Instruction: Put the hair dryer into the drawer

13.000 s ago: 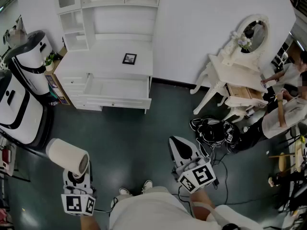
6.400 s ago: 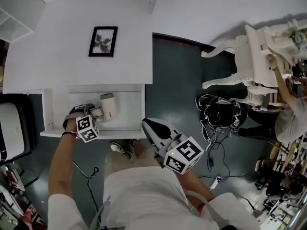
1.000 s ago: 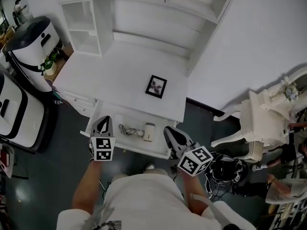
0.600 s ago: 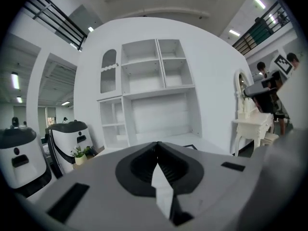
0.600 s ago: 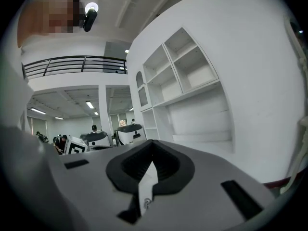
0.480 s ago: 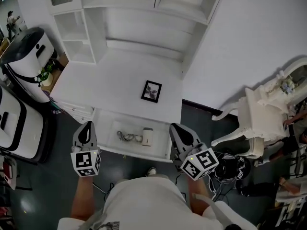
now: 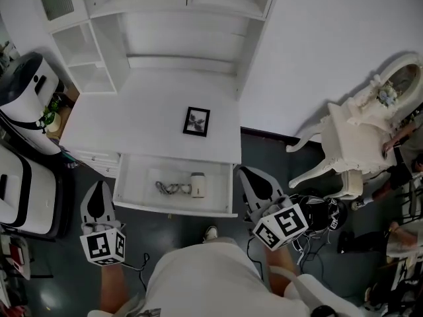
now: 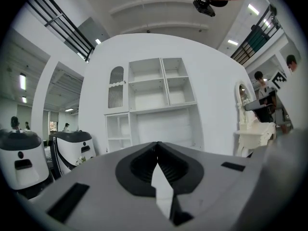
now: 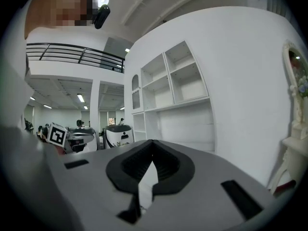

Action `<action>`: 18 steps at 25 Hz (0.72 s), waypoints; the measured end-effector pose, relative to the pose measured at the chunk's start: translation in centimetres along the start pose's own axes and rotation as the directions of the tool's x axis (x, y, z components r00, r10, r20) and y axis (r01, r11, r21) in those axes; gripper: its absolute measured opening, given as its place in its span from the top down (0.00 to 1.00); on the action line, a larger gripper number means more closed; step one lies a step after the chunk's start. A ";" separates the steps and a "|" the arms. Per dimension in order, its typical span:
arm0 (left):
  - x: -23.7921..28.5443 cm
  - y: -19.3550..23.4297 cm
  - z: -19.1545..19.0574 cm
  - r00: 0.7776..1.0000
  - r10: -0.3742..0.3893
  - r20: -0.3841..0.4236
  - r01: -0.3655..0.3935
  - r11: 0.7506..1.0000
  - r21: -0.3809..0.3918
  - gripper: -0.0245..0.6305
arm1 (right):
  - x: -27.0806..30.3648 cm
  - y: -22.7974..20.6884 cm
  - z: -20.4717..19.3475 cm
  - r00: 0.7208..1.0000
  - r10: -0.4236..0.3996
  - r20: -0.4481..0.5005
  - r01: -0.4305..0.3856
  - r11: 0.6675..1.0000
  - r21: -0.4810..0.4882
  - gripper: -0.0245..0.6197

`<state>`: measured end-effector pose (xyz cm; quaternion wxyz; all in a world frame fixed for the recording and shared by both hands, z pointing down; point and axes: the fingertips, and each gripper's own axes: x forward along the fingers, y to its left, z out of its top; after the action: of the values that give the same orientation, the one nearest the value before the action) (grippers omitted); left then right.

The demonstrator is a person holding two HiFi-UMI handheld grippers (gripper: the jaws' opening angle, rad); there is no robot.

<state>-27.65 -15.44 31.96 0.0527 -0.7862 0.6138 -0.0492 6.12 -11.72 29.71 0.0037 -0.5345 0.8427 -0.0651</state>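
Head view: white hair dryer (image 7: 197,184), dark tangled cord (image 7: 168,188), inside open drawer (image 7: 123,183)

Bright, even indoor light comes from ceiling lamps (image 8: 253,9), which glare as small white spots in both gripper views. In the head view the white shelves (image 7: 178,18) and tabletop (image 7: 132,121) nearly wash out, with soft shadows under the boards. The dark floor (image 7: 165,226) looks dull. The gripper views are round fisheye pictures with black corners and bowed lines. The left tongs (image 8: 157,148) and right tongs (image 9: 152,146) are out of focus.
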 end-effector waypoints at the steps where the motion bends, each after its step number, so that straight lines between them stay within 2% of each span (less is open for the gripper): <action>1: -0.3 -0.1 0.3 1.000 -0.002 0.006 0.002 1.000 -0.003 0.94 | -0.1 0.1 -0.1 1.000 -0.002 -0.005 0.002 1.000 -0.007 0.95; 8: -2.4 0.5 2.6 0.999 0.021 0.050 -0.019 0.999 -0.029 0.94 | -0.4 0.4 -0.5 1.000 -0.015 -0.018 0.015 1.000 -0.008 0.95; 18: -5.5 2.3 3.1 0.996 0.076 0.052 -0.073 0.995 -0.064 0.94 | -0.5 1.1 -0.2 1.000 -0.017 0.006 0.017 1.000 0.002 0.95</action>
<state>-30.71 -10.56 28.45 0.0468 -0.7650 0.6423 -0.0070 5.35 -10.84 29.76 0.0062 -0.5417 0.8381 -0.0645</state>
